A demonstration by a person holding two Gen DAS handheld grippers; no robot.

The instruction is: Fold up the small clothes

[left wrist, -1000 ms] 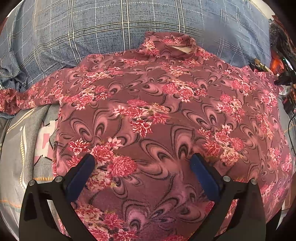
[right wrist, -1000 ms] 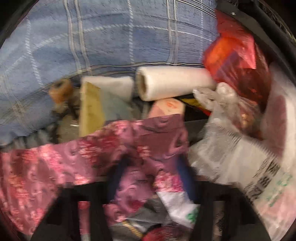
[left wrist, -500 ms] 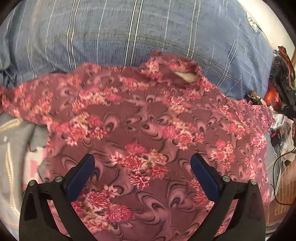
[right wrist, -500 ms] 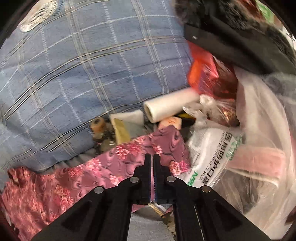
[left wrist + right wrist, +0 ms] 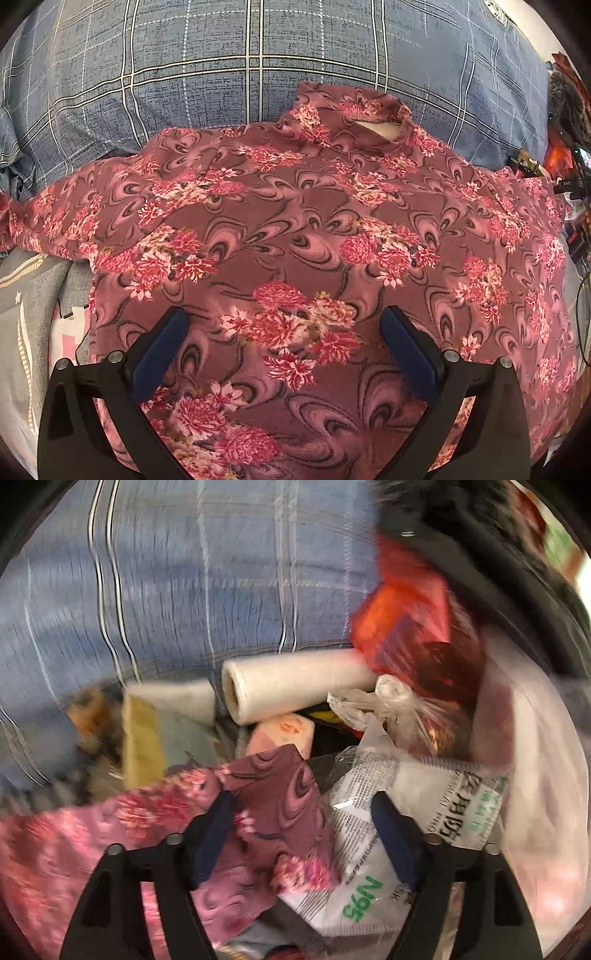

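Left wrist view: a maroon floral-print top (image 5: 295,229) is being spread flat on a blue checked bed cover (image 5: 221,74), ready for folding. Left gripper (image 5: 284,354) is being held wide open, empty. Right gripper (image 5: 303,830) jaws are opening, its sleeve end being let go beside a white N95 mask packet (image 5: 369,878).

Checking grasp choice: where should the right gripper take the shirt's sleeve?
Right gripper, jaws opening: take the sleeve at its cuff end, coming from above. That end lies loose between the jaws, on the N95 packet, an edge to pinch.
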